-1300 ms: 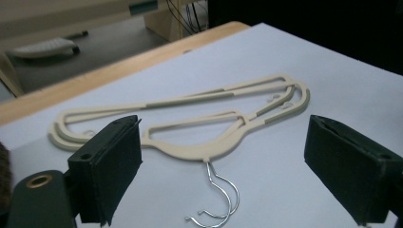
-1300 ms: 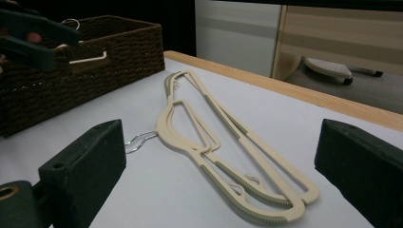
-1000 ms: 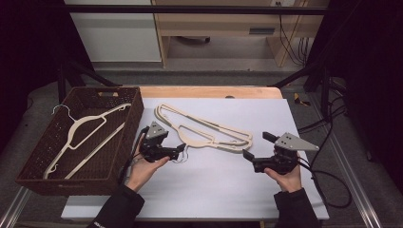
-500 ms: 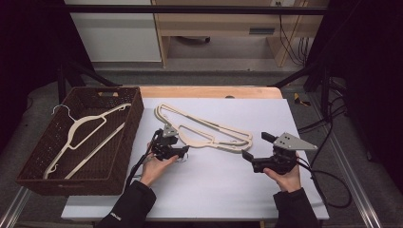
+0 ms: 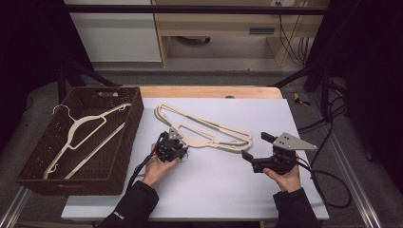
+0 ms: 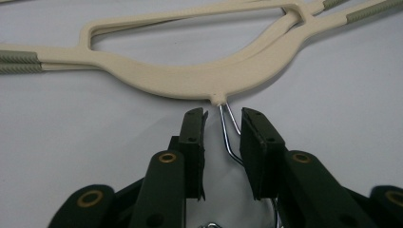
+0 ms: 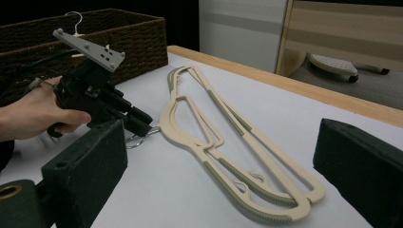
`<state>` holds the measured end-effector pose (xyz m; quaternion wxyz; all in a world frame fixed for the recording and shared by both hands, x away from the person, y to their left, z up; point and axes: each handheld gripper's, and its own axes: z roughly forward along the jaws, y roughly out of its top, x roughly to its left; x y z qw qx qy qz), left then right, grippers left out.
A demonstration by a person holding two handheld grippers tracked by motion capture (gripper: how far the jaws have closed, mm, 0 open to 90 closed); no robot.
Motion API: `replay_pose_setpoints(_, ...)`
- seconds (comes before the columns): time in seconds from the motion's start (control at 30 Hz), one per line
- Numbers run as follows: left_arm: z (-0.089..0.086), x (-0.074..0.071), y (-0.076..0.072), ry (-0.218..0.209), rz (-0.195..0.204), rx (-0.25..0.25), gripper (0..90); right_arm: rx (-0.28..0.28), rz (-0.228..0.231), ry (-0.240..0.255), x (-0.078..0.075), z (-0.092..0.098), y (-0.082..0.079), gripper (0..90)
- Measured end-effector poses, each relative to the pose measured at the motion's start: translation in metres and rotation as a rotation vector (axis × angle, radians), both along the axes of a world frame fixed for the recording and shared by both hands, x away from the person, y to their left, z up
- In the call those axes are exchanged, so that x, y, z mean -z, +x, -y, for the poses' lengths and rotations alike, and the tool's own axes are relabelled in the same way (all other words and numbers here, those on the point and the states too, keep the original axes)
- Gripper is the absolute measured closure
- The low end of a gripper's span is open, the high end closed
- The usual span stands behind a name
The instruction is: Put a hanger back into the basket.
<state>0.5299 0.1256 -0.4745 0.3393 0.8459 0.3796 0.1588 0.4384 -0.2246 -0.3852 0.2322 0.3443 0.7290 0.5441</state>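
On the white counter [image 5: 209, 190] two cream hangers [image 5: 209, 130] lie stacked flat, near its middle, their bodies running diagonally away from me. My left gripper [image 6: 222, 128] is at the wire hook [image 6: 228, 130] of these hangers; the jaws stand narrowly apart with the hook's shank between them, and the right jaw pad appears to touch the wire, though I cannot confirm a firm clamp from this angle. My left hand [image 5: 159, 166] holds that gripper low at the counter surface. My right gripper [image 5: 259, 152] sits just beyond the hangers' near end, apart from them, its jaws spread wide with nothing between them. A brown wicker basket [image 5: 121, 142] stands at the counter's left edge and holds a further cream hanger [image 5: 88, 137], whose hook points to the far left corner.
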Motion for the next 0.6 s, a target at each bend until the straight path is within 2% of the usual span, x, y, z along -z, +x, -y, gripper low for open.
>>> replay_pose_setpoints(0.13,0.0035,0.0007,-0.0017,0.018,0.021,0.012,79.5,-0.002,-0.003,-0.003,0.0002,-0.0002,0.0002,4.3)
replay_pose_setpoints(0.23,0.0079,0.0004,-0.0041,0.049,0.038,0.009,84.2,-0.003,-0.006,-0.001,0.0007,-0.001,0.0009,4.4)
replay_pose_setpoints(0.37,0.0057,0.0002,-0.0021,0.005,-0.006,-0.024,86.2,-0.002,-0.009,-0.007,0.0016,-0.002,0.0016,4.4)
replay_pose_setpoints(0.6,0.0086,-0.0002,-0.0033,0.002,-0.006,-0.08,88.6,-0.009,-0.014,-0.01,0.0028,-0.0032,0.0029,4.7)
